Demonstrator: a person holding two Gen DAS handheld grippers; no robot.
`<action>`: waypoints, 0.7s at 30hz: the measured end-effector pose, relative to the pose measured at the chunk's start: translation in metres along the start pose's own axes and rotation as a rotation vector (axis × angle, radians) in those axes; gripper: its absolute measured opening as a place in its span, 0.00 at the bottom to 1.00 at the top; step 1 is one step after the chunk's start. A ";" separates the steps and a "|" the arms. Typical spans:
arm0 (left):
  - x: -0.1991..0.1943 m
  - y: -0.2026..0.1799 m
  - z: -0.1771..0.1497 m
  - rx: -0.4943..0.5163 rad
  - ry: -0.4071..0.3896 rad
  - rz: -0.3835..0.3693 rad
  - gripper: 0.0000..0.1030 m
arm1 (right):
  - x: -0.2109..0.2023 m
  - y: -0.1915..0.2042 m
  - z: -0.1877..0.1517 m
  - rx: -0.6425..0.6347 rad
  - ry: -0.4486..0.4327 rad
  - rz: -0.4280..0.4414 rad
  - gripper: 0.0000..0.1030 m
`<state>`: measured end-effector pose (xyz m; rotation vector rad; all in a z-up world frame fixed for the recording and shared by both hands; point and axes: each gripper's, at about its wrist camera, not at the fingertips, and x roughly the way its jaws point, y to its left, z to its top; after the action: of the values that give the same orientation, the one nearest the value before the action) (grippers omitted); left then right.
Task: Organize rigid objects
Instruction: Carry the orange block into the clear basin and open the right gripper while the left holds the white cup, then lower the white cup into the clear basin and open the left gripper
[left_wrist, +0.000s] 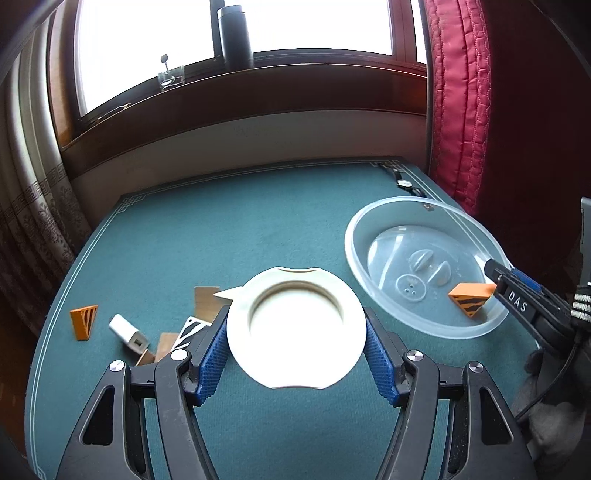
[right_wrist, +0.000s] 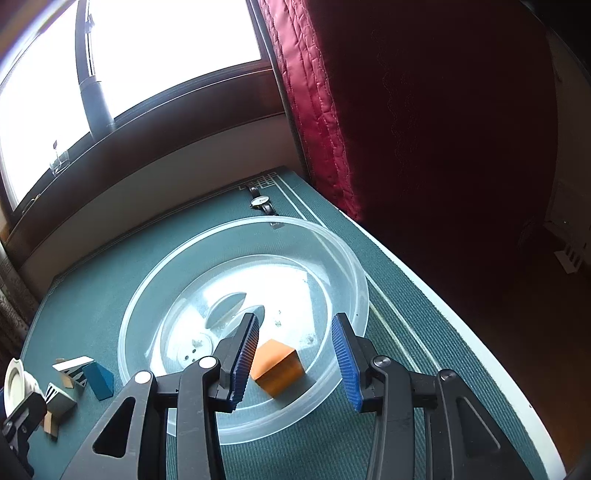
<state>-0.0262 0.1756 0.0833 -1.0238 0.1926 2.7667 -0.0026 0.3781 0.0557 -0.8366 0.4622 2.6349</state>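
My left gripper is shut on a white round ring-shaped piece and holds it above the green table. A clear plastic bowl stands to the right with an orange striped wedge in it. My right gripper is open over the near side of the bowl, and the orange wedge lies between its fingers on the bowl's bottom. Its tip shows in the left wrist view at the bowl's right rim.
Left of the white piece lie an orange striped wedge, a white block, brown pieces and a zebra-striped wedge. A blue wedge lies left of the bowl. A wristwatch lies at the far right corner. A red curtain hangs right.
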 end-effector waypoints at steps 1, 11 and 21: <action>0.003 -0.005 0.004 0.004 -0.001 -0.008 0.65 | 0.000 -0.001 0.000 0.005 -0.003 0.001 0.44; 0.036 -0.041 0.029 0.026 0.010 -0.073 0.65 | 0.004 -0.014 0.003 0.075 -0.014 -0.025 0.50; 0.056 -0.061 0.033 0.042 0.038 -0.127 0.66 | 0.005 -0.017 0.005 0.095 -0.023 -0.042 0.54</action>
<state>-0.0756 0.2482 0.0684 -1.0411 0.1833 2.6208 -0.0020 0.3964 0.0536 -0.7771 0.5529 2.5592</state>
